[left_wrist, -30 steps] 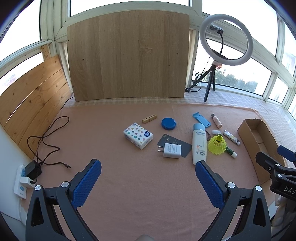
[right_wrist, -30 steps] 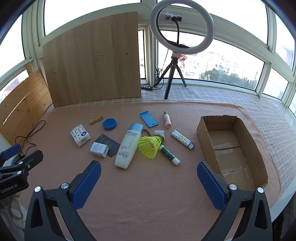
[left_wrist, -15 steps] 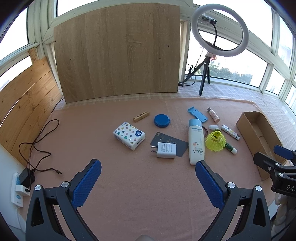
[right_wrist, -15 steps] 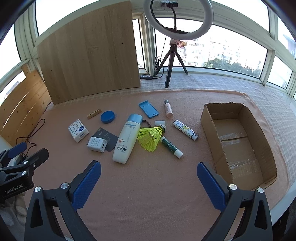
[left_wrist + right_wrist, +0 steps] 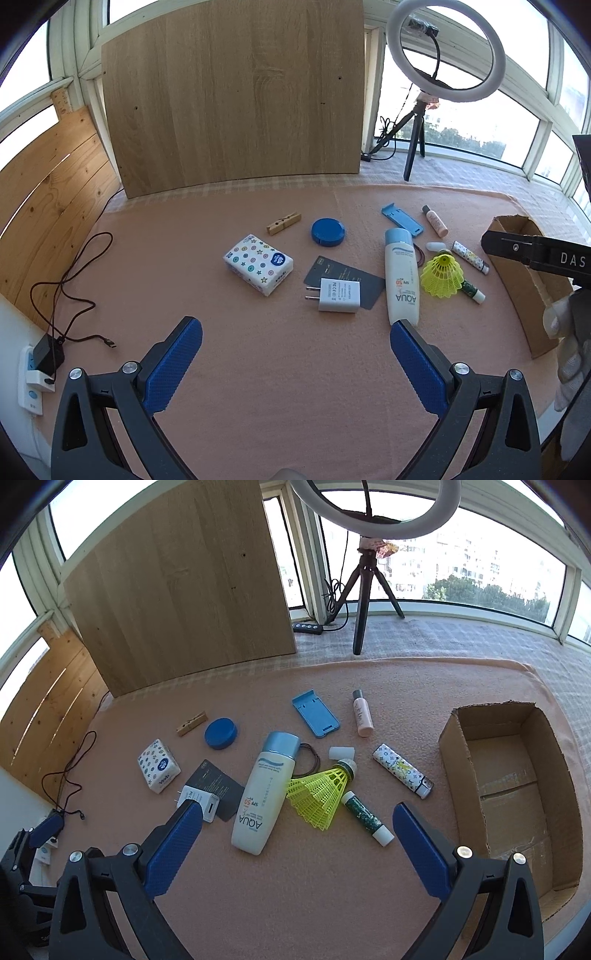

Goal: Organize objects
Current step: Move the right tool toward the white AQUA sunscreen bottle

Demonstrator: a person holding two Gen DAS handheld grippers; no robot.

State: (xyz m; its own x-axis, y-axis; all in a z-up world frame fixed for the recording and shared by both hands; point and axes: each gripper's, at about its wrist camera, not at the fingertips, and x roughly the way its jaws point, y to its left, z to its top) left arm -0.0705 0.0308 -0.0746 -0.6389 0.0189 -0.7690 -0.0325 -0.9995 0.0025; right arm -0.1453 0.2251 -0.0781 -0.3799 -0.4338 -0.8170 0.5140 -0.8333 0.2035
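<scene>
Small objects lie scattered on a pink cloth: a white AQUA bottle [image 5: 264,794], a yellow shuttlecock [image 5: 319,790], a green-capped tube [image 5: 364,818], a patterned lighter [image 5: 402,771], a blue phone stand [image 5: 316,718], a small pink bottle [image 5: 362,716], a blue round tin [image 5: 327,231], a clothespin [image 5: 283,223], a tissue pack [image 5: 258,263] and a white charger [image 5: 338,295] on a dark card. An open, empty cardboard box [image 5: 513,782] stands at the right. My left gripper [image 5: 295,345] and right gripper [image 5: 297,829] are both open and empty, above the cloth before the objects.
A wooden board [image 5: 236,92] leans at the back and a ring light on a tripod [image 5: 443,51] stands by the windows. A power strip [image 5: 31,380] with a trailing cable [image 5: 74,280] sits at the left edge. Wooden planks line the left wall.
Both grippers have moved forward and lower, closer to the objects. The right gripper now sits nearer the bottle and shuttlecock. No object has moved.
</scene>
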